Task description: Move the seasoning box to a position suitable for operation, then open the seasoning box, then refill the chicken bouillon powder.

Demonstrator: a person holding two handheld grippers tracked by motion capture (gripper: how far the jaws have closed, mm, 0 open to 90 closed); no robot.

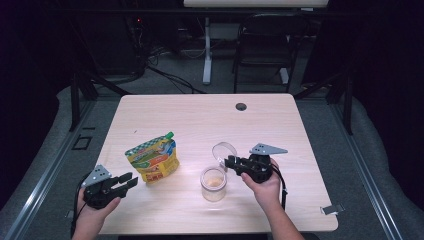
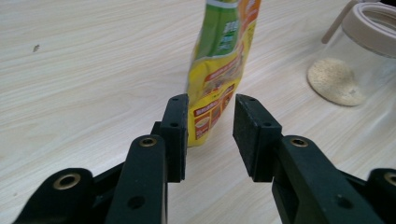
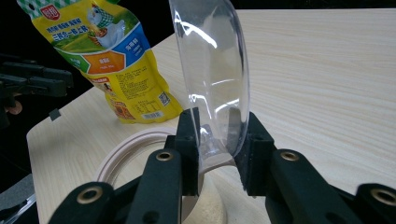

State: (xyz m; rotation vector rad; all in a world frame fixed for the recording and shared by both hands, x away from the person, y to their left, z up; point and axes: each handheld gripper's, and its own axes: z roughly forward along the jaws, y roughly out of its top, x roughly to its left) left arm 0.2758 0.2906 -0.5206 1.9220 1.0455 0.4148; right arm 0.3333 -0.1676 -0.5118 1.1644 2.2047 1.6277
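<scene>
While the jar (image 1: pixel 214 183) stands open near the desk's (image 1: pixel 165 107) front-middle w/ a little pale powder at its bottom, the job looks early on: lid's up, refill not started, as far as I can judge. R gripper (image 1: pixel 231 161) is clamped on the clear flip lid (image 1: pixel 224 150), holding it tilted back just above/behind the jar mouth. L gripper (image 1: pixel 127 181) is partly open, holding nothing, jaws aimed at the pouch's (image 1: pixel 154 159) lower corner, just short of it. Pouch stands upright left of the jar, green cap (image 1: pixel 170 134) apparently on. Left to do, prob: grab pouch, uncap, pour, shut lid.

Right gripper view shows the lid (image 3: pixel 212 70) pinched at its lower edge over the beige rim (image 3: pixel 122 151); high view is too coarse for that. Left gripper view shows the gap between pads (image 2: pixel 176 133) and pouch (image 2: pixel 219 70), plus the powder heap (image 2: pixel 335 80) through the glass.
</scene>
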